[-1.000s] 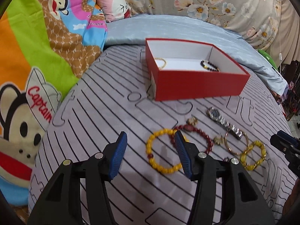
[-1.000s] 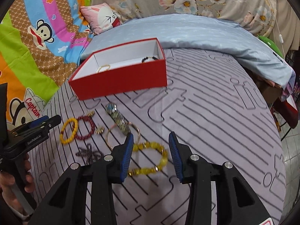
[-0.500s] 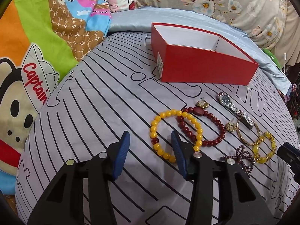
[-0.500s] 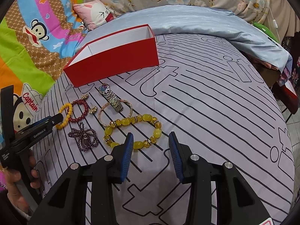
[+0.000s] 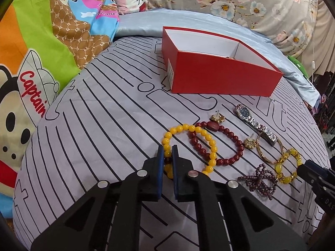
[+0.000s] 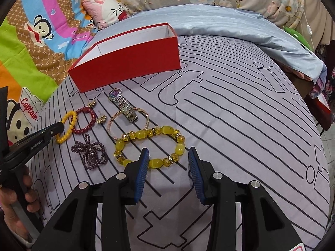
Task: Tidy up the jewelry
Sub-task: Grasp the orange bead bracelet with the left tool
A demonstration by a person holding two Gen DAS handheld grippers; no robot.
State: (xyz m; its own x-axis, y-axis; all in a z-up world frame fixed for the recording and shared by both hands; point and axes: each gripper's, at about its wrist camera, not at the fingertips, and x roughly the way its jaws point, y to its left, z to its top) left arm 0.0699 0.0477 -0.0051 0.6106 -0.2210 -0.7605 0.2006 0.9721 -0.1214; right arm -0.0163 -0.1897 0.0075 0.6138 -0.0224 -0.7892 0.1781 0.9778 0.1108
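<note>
My left gripper (image 5: pixel 167 153) is shut on the near side of a yellow bead bracelet (image 5: pixel 210 141) that lies on the striped bedspread; it also shows in the right wrist view (image 6: pixel 68 123). A dark red bead bracelet (image 5: pixel 228 140) overlaps it. My right gripper (image 6: pixel 168 156) is open, its fingers either side of the near edge of a chunky yellow stone bracelet (image 6: pixel 146 133). A silver watch (image 6: pixel 123 104), a thin gold bangle (image 6: pixel 113 123), a purple bead strand (image 6: pixel 91 151) and two gold earrings (image 5: pixel 217 118) lie nearby. The red box (image 5: pixel 222 79) stands behind.
A blue quilt (image 6: pixel 230 21) is bunched behind the box. A cartoon monkey blanket (image 5: pixel 31 62) covers the left side, with a pink pillow (image 6: pixel 106 10) at the back. The bed edge drops off on the right (image 6: pixel 322 113).
Both grippers came down and closer to the jewelry. My left gripper went from open to shut on the yellow bead bracelet. My right gripper stayed open, now astride the stone bracelet.
</note>
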